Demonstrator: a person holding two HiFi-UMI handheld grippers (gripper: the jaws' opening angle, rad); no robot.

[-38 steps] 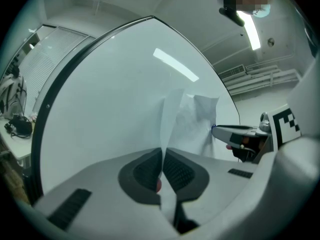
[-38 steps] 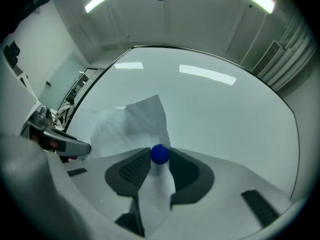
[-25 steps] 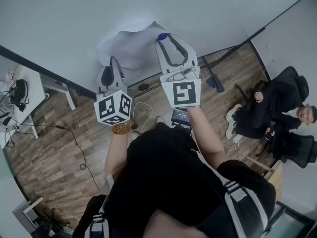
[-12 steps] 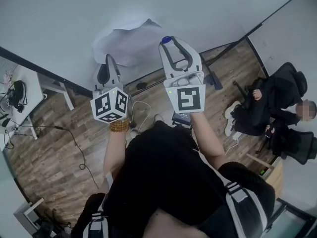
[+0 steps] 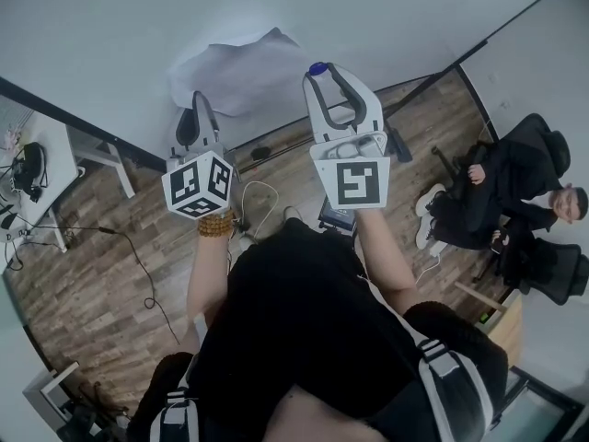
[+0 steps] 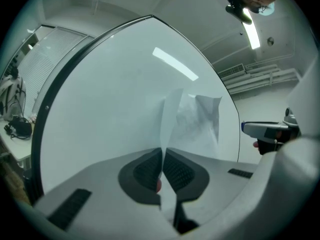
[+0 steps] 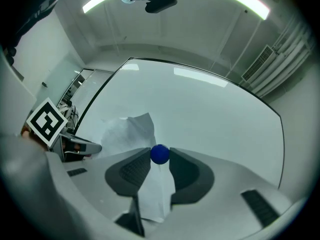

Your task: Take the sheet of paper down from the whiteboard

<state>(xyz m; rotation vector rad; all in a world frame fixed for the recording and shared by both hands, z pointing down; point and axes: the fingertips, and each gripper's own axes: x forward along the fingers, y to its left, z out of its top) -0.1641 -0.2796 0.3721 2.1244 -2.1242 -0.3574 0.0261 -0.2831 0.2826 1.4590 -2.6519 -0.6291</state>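
Observation:
A crumpled white sheet of paper (image 5: 237, 70) hangs against the whiteboard (image 5: 120, 35). My left gripper (image 5: 195, 99) is shut on its lower left edge. In the left gripper view the sheet (image 6: 192, 121) rises from between the closed pads (image 6: 175, 170). My right gripper (image 5: 319, 70) is shut on a small blue magnet (image 5: 318, 67), just right of the sheet. The right gripper view shows the blue magnet (image 7: 160, 154) pinched between the fingertips, with the paper (image 7: 125, 134) behind and below it.
The whiteboard's dark bottom frame and stand feet (image 5: 398, 145) run across the wooden floor. A person sits in a black chair (image 5: 515, 201) at the right. A desk with gear (image 5: 32, 178) and floor cables (image 5: 138, 265) lie at the left.
The right gripper has carried the blue magnet a little to the right, off the paper. The left gripper has shifted slightly left and up with the sheet.

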